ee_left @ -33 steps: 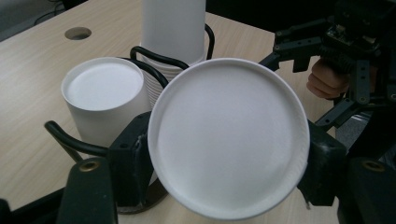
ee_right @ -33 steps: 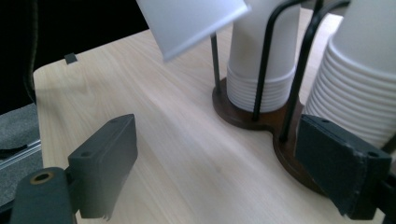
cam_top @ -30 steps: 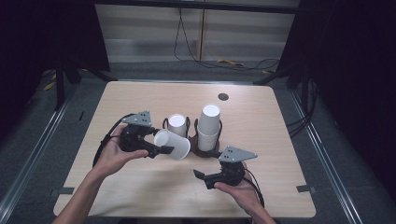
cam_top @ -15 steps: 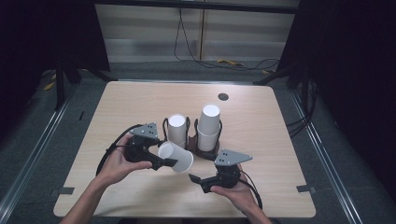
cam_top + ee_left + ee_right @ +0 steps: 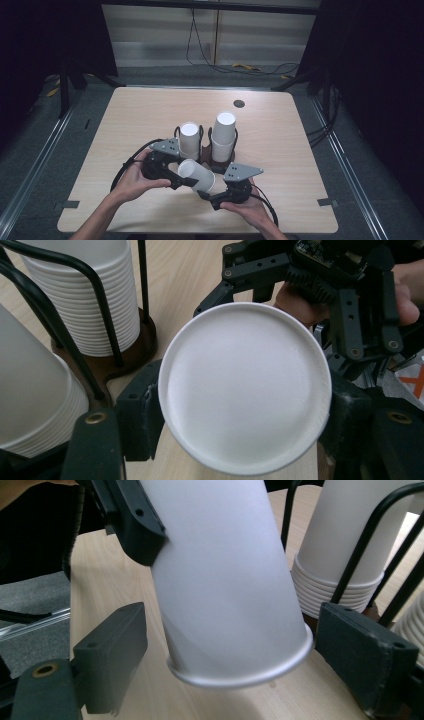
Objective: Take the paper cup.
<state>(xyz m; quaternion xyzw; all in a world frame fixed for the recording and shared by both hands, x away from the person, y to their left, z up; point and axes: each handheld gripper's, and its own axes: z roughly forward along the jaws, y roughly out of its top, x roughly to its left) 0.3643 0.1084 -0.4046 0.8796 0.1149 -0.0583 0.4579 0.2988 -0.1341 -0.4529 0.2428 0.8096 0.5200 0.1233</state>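
Observation:
A single white paper cup (image 5: 202, 179) lies on its side above the table, in front of two stacks of cups. My left gripper (image 5: 184, 175) is shut on it; in the left gripper view the cup's round end (image 5: 245, 380) faces me with a black pad pressed on each side. My right gripper (image 5: 212, 192) is open, and the cup's rolled rim (image 5: 240, 672) hangs between its jaws with a gap on either side. A left gripper finger (image 5: 132, 522) shows on the cup's upper wall in the right gripper view.
Two stacks of white cups, a shorter one (image 5: 189, 139) and a taller one (image 5: 224, 130), stand in a black wire holder with a brown base (image 5: 220, 162) at the middle of the wooden table (image 5: 300, 150). A small dark disc (image 5: 239, 103) lies farther back.
My left gripper has carried the cup right and toward the person, bringing its rim between the right gripper's jaws. The right gripper has stayed about where it was.

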